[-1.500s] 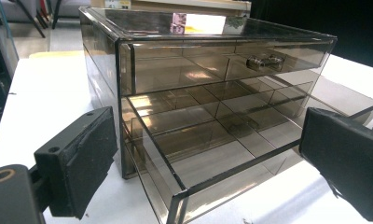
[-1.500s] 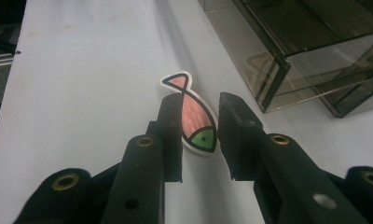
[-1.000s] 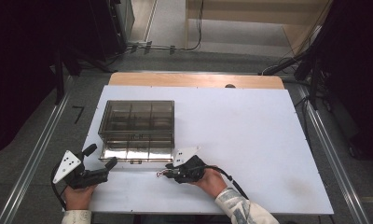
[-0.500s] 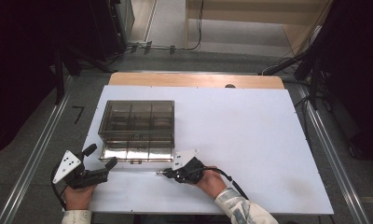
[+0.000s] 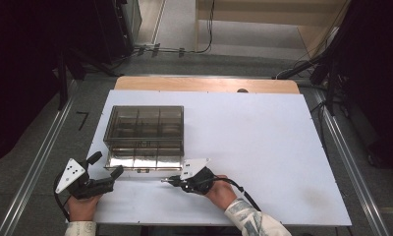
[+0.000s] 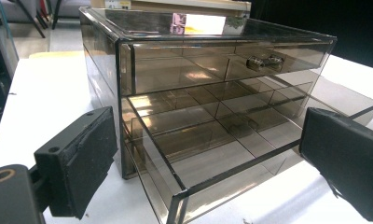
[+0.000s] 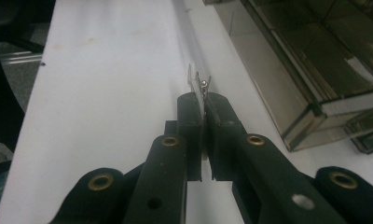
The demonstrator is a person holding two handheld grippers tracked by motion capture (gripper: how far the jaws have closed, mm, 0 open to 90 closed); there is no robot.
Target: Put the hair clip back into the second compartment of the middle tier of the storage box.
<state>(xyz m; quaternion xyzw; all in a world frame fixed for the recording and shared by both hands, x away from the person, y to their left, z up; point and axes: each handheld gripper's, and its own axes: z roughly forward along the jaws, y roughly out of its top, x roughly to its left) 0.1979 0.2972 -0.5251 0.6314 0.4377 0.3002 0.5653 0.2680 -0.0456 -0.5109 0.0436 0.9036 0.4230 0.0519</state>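
Note:
A smoky clear drawer box (image 5: 144, 123) stands on the white table (image 5: 263, 147) at the near left, with its bottom drawer (image 5: 143, 160) pulled out toward me. My left gripper (image 5: 106, 164) is open at the drawer's left front corner. In the left gripper view the box (image 6: 198, 60) rises ahead, and the gripper (image 6: 208, 163) straddles the corner of the open drawer (image 6: 203, 140) without its pads (image 6: 82, 163) touching it. My right gripper (image 5: 169, 181) lies just in front of the drawer, shut on a small thin silver metal piece (image 7: 201, 84) that sticks out past its fingertips (image 7: 203, 100).
The upper drawer's metal knob (image 6: 264, 60) faces me. A wooden board (image 5: 204, 84) edges the table's far side. Floor rails (image 5: 37, 162) run along both sides. The right half of the table is bare white surface.

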